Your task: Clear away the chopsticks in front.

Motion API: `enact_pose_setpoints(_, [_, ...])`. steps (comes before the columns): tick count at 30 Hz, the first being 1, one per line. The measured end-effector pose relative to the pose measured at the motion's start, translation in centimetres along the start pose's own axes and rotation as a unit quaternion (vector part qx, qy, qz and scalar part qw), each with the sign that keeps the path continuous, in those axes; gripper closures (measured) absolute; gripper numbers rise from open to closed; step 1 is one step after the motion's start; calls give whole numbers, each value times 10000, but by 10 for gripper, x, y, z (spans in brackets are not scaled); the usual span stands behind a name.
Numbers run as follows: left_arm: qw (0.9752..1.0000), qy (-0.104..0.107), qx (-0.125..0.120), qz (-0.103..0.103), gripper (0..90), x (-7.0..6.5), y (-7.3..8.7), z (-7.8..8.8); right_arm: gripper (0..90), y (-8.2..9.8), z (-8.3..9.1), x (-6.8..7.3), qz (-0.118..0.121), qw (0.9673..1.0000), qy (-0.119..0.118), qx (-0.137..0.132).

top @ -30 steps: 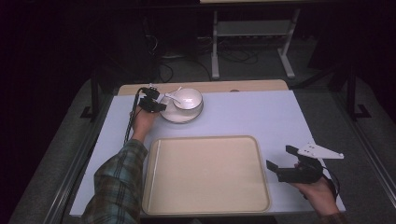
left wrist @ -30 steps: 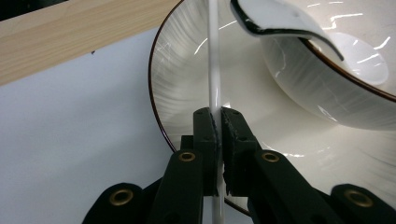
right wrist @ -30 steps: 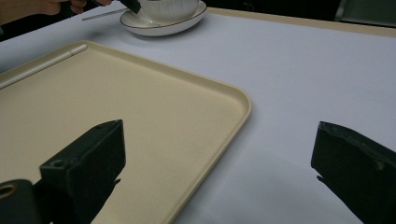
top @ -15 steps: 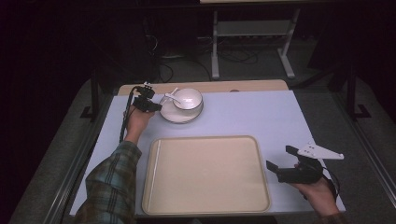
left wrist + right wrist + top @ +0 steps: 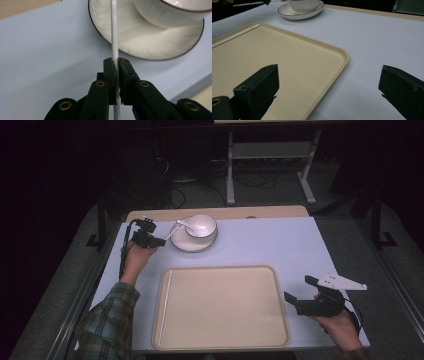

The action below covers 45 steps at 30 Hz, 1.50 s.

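One item had been taken in hand so far: the slim white plastic spoon (image 5: pixel 176 228), whose handle was pinched between the pressed-together jaws of the left gripper (image 5: pixel 161 241), as the left gripper view made plain, with the thin white shaft (image 5: pixel 114 37) running up from between the black pads. Its bowl end hung over the near-left rim of the white round saucer with a dark edge line (image 5: pixel 186 245), just beside the small white ribbed bowl (image 5: pixel 201 225) that sat on that saucer at the far side of the pale blue table cover (image 5: pixel 280 245). Saucer and bowl looked untouched, and the large cream rectangular tray (image 5: pixel 220 306) near the person's edge of the table held nothing. The right gripper (image 5: pixel 299 296) rested at the tray's right side, jaws spread wide with nothing between them, one above the tray's corner (image 5: pixel 342 56) and the other above the cover in its own view. By my judgement the work was at an early stage: the spoon had been gripped but not yet set down, and if the crockery was meant for the tray, the spoon, bowl and saucer all remained to be moved.
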<state>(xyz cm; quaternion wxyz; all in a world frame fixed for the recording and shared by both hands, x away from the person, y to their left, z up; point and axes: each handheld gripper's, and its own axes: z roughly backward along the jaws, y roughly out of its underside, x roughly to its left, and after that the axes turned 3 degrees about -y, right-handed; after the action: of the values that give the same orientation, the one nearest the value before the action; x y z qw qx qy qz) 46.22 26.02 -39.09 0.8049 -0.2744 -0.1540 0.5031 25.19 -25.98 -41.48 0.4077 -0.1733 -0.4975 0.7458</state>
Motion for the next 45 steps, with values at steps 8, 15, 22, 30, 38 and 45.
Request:
enact_pose_setpoints(8, [9999, 97, -53, 78, 852, 1, 22, 17, 25, 0, 0, 1, -3, 10000, -6, -1])
enact_pose_setpoints(15, [9997, 182, -118, 100, 852, -3, 36, 35, 38, 0, 0, 1, -2, 10000, 0, -2])
enact_pose_setpoints(22, [9992, 354, -196, 46, 852, -17, 55, 49, 39, 0, 0, 1, -8, 10000, -1, -9])
enact_pose_setpoints(30, [9980, 528, -334, -6, 852, -34, 71, 58, 40, -1, 0, 1, 6, 10000, -11, -7])
enact_pose_setpoints(38, [9973, 668, -295, -107, 852, -54, 84, 61, 39, -1, 0, 2, 11, 10000, -15, -8])
enact_pose_setpoints(45, [9953, 904, -264, -227, 852, -78, 91, 61, 39, 0, 1, 3, 30, 10000, -14, -14])
